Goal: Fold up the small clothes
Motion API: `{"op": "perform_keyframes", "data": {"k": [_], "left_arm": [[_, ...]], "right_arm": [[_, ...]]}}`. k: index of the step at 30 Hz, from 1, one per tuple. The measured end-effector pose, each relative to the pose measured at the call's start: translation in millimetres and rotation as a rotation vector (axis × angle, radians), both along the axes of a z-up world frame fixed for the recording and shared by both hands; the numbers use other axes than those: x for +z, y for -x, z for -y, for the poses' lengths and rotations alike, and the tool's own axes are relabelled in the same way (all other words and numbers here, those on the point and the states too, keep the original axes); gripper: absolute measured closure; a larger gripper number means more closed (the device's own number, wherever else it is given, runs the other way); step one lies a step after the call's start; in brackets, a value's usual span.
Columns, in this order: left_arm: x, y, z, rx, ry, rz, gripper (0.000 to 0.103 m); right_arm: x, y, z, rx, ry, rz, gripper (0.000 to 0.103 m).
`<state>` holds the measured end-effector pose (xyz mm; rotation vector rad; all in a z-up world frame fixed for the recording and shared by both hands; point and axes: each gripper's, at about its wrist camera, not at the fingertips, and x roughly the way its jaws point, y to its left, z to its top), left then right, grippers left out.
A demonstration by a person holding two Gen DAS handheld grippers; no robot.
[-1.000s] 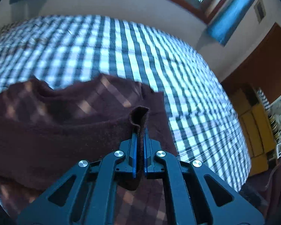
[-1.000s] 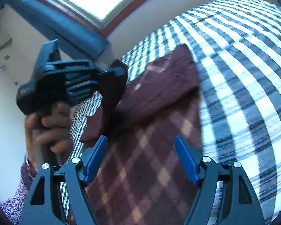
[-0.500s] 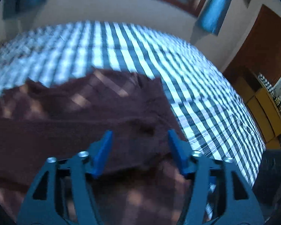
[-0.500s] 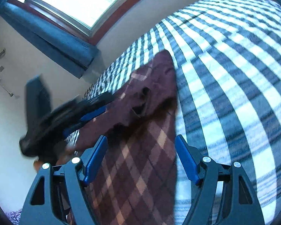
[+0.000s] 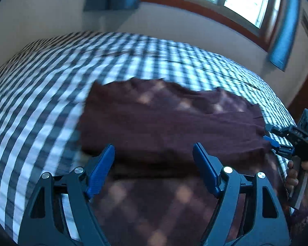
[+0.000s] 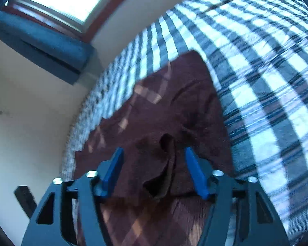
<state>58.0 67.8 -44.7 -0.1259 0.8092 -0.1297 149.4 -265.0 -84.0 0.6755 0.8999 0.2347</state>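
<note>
Two wrist cameras look steeply down along their own fingers, close over a checked bed (image 5: 41,106). Both views share the maroon cloth (image 5: 170,123) and the window wall (image 6: 117,18).

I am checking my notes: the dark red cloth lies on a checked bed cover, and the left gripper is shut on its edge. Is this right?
Not quite. The dark red cloth does lie on the checked bed cover, but the left gripper is open. Its jaws have just been opening and stand wide apart above the cloth, pressing on nothing, as the left wrist view shows.
</note>
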Motion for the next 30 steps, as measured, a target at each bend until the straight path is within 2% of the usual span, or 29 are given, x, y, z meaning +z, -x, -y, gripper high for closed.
{"op": "perform_keyframes", "data": {"k": [1,3,9,11,15,20,25,29,30], "left_arm": [[-2.5,1.0,-6.7,0.012,0.006,-0.004,0.025],[-6.7,3.7,-18.9,0.025,0.018,-0.013,0.025],[-14.1,10.2,-37.5,0.05,0.029,-0.013,0.024],[-17.0,9.2,-42.1,0.054,0.038,-0.021,0.024],[-23.4,5.9,-44.8,0.066,0.044,-0.037,0.024],[-36.0,1.9,-49.4,0.082,0.054,-0.079,0.024],[-40.5,1.6,-59.5,0.082,0.112,-0.118,0.024],[-31.3,22.1,-62.4,0.009,0.096,-0.125,0.024],[-30.1,32.0,-64.4,-0.017,0.092,-0.139,0.024]], "right_arm": [[0.1,-2.5,-3.0,0.012,0.019,0.001,0.067],[2.2,-4.7,-9.7,0.04,0.039,-0.001,0.096],[30.3,2.9,2.2,-0.019,0.107,0.106,0.097],[25.6,2.6,13.0,-0.054,0.14,0.094,0.098],[-5.3,-4.9,29.5,-0.072,0.146,0.016,0.098],[-12.3,-1.8,40.8,-0.077,0.082,0.027,0.098],[-6.8,17.6,54.3,-0.068,-0.032,0.028,0.094],[-1.2,52.6,63.5,-0.03,-0.062,0.012,0.094],[-1.0,65.8,66.9,-0.015,-0.082,0.004,0.091]]}}
